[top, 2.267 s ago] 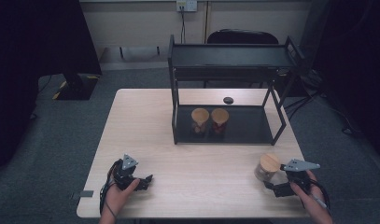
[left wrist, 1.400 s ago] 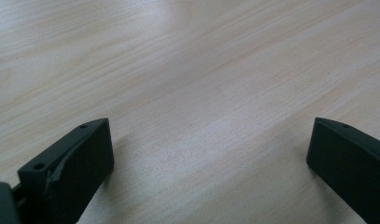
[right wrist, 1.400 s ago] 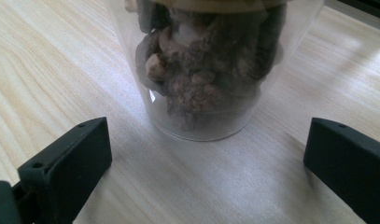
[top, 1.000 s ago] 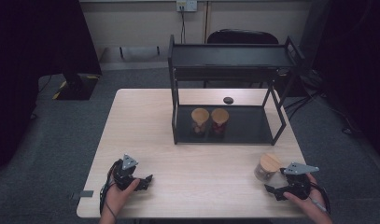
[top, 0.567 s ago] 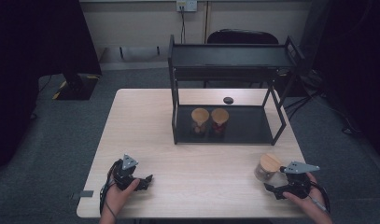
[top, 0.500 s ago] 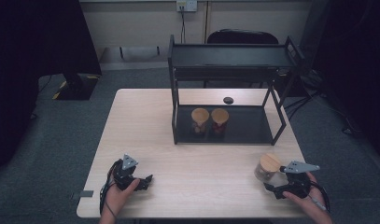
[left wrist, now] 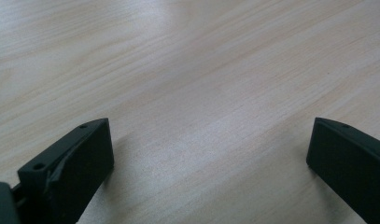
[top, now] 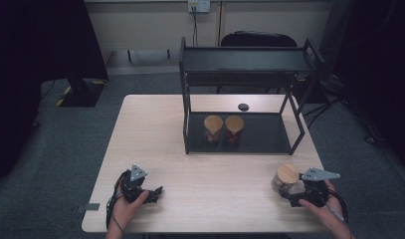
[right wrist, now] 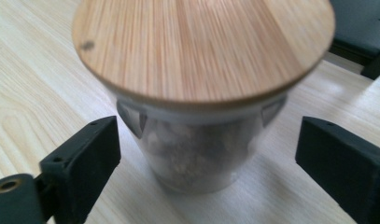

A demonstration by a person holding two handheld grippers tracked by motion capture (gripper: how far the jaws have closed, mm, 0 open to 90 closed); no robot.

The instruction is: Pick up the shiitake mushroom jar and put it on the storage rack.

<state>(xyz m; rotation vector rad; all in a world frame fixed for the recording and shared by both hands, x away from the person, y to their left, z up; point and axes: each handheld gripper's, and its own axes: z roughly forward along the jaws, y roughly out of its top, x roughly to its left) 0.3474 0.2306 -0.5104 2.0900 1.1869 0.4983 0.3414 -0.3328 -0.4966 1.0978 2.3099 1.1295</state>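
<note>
The right gripper point(top: 295, 191) rests low on the light wooden table point(top: 210, 164), its jaws spread wide with a glass jar point(top: 284, 179) between them. In the right gripper view the jar point(right wrist: 201, 112) stands upright just ahead of the jaws, with a gap of bare table on either side, so neither jaw touches it. Its round bamboo lid point(right wrist: 204, 46) sits on top, and brownish contents show blurred through the glass.

The left gripper point(top: 149, 194) lies on the table well away from the jar, across the near edge. Its jaws are spread wide too, with bare wood between them in the left gripper view.

Farther ahead of both grippers stands a black shelf rack point(top: 245, 64). On its lower level two more lidded jars point(top: 223, 130) stand side by side, touching or nearly so. A small dark object point(top: 243, 106) lies on the table behind them.
</note>
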